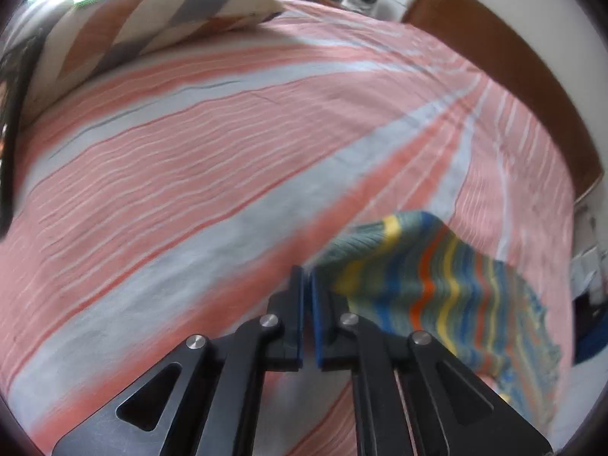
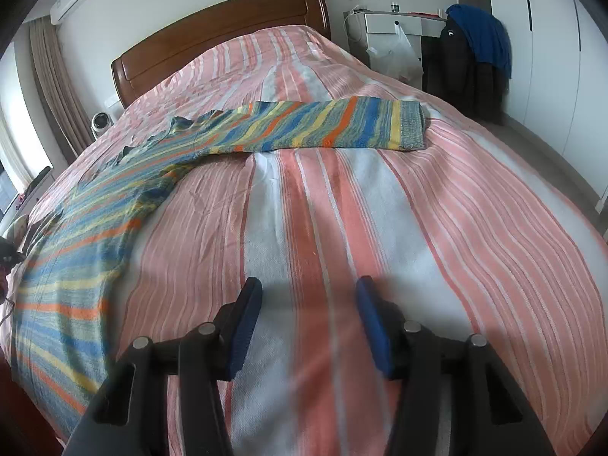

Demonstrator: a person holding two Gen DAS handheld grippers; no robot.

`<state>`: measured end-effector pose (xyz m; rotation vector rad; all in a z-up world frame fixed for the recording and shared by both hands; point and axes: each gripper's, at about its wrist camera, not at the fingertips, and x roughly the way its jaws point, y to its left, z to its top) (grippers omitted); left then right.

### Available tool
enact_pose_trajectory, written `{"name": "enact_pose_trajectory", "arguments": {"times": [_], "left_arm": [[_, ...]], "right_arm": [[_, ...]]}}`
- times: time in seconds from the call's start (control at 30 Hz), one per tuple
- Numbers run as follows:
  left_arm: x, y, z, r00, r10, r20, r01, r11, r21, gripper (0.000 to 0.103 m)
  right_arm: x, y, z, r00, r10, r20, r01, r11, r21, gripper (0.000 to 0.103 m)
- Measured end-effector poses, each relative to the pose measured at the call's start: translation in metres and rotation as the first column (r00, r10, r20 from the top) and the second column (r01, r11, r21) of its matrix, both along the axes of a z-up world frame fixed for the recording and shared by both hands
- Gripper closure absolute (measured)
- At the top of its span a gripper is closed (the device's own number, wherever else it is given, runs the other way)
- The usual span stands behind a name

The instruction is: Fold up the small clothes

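Observation:
A striped knit sweater in blue, yellow, orange and grey-green lies on the bed. In the right wrist view its body (image 2: 72, 266) runs down the left side and one sleeve (image 2: 334, 125) stretches flat to the right, cuff at the far end. My right gripper (image 2: 309, 326) is open and empty, over bare bedspread to the right of the sweater body. In the left wrist view my left gripper (image 1: 307, 296) has its jaws nearly closed; the other sleeve (image 1: 437, 288) hangs lifted just right of its tip, and the view is blurred, so the grip cannot be confirmed.
The bed has a pink and white striped bedspread (image 2: 418, 209) and a wooden headboard (image 2: 212, 26). A striped pillow (image 1: 144, 19) lies far left in the left wrist view. A nightstand (image 2: 391, 26), hanging jackets (image 2: 471, 57) and a small white device (image 2: 100, 121) flank the bed.

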<state>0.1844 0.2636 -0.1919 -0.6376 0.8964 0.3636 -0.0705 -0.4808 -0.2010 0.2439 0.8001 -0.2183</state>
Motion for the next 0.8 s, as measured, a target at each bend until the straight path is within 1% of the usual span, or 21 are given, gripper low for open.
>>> {"name": "enact_pose_trajectory", "arguments": {"times": [0.03,0.07,0.13,0.2,0.23,0.27,0.3,0.33,0.37,0.4,0.47,0.5,0.53,0.57,0.6,0.63,0.67,0.7,0.73,0.77,0.8], "left_arm": [[-0.002,0.001,0.004,1.000,-0.017,0.006,0.017,1.000,0.013,0.090],[-0.006,0.001,0.010,0.998,-0.053,0.017,0.052,0.998,0.027,0.081],[-0.007,-0.002,0.018,0.993,-0.103,0.057,0.102,0.994,0.031,0.039],[-0.005,-0.004,0.028,0.984,-0.143,0.102,0.140,0.989,0.037,0.028],[0.000,-0.005,0.033,0.980,-0.161,0.114,0.156,0.986,0.056,0.026],[0.004,-0.005,0.035,0.980,-0.167,0.108,0.160,0.985,0.068,0.024],[0.014,-0.004,0.034,0.980,-0.178,0.088,0.173,0.983,0.060,0.019],[0.025,-0.002,0.028,0.977,-0.202,0.067,0.201,0.979,0.021,0.019],[0.035,0.001,0.023,0.975,-0.220,0.040,0.221,0.975,-0.017,0.023],[0.040,0.003,0.018,0.973,-0.229,0.020,0.230,0.972,-0.040,0.030],[0.051,0.007,0.010,0.966,-0.257,0.010,0.257,0.962,-0.092,0.038],[0.053,0.009,0.010,0.961,-0.274,0.034,0.276,0.953,-0.127,0.047],[0.057,0.012,0.009,0.954,-0.291,0.071,0.299,0.938,-0.176,0.058],[0.059,0.014,0.009,0.951,-0.295,0.094,0.309,0.928,-0.207,0.063],[0.060,0.016,0.010,0.948,-0.295,0.115,0.315,0.921,-0.231,0.072],[0.061,0.017,0.010,0.948,-0.294,0.121,0.315,0.920,-0.233,0.083],[0.062,0.016,0.010,0.945,-0.303,0.120,0.324,0.919,-0.226,0.091],[0.062,0.013,0.012,0.942,-0.319,0.105,0.334,0.923,-0.190,0.099],[0.060,0.010,0.014,0.944,-0.318,0.086,0.327,0.936,-0.127,0.100],[0.055,0.008,0.020,0.952,-0.297,0.076,0.300,0.953,-0.033,0.100],[0.052,0.008,0.022,0.958,-0.277,0.078,0.277,0.961,0.008,0.100]], "right_arm": [[0.000,0.000,0.000,1.000,0.000,0.001,0.000,1.000,0.000,0.051],[0.001,0.000,-0.001,1.000,-0.001,0.002,0.001,1.000,-0.002,0.051],[0.001,0.001,-0.001,1.000,-0.002,0.002,0.002,1.000,-0.004,0.051],[0.002,0.001,-0.001,1.000,-0.005,0.004,0.005,1.000,-0.008,0.050],[0.003,0.001,-0.001,1.000,-0.006,0.004,0.006,1.000,-0.009,0.050],[0.003,0.001,-0.001,1.000,-0.007,0.005,0.007,1.000,-0.011,0.050],[0.003,0.001,-0.001,1.000,-0.007,0.005,0.007,1.000,-0.014,0.050],[0.003,0.002,-0.001,1.000,-0.007,0.006,0.007,1.000,-0.019,0.050],[0.003,0.002,-0.002,1.000,-0.006,0.006,0.006,1.000,-0.023,0.050],[0.003,0.003,-0.002,1.000,-0.005,0.007,0.005,1.000,-0.029,0.050],[0.004,0.005,-0.002,1.000,-0.006,0.004,0.006,0.999,-0.045,0.050],[0.005,0.006,-0.002,1.000,-0.006,0.003,0.007,0.999,-0.052,0.050],[0.005,0.008,-0.003,1.000,-0.007,0.001,0.007,0.998,-0.063,0.050],[0.006,0.009,-0.003,1.000,-0.008,0.001,0.008,0.998,-0.069,0.049],[0.006,0.010,-0.004,1.000,-0.009,-0.001,0.009,0.997,-0.078,0.049],[0.007,0.011,-0.004,1.000,-0.009,-0.002,0.009,0.996,-0.088,0.048],[0.008,0.012,-0.004,1.000,-0.009,-0.003,0.009,0.996,-0.094,0.048],[0.008,0.013,-0.005,1.000,-0.010,-0.004,0.009,0.995,-0.100,0.048],[0.009,0.013,-0.005,1.000,-0.011,-0.004,0.010,0.995,-0.104,0.047],[0.009,0.013,-0.005,1.000,-0.011,-0.004,0.011,0.994,-0.107,0.047],[0.010,0.013,-0.005,1.000,-0.012,-0.003,0.012,0.994,-0.110,0.046]]}}
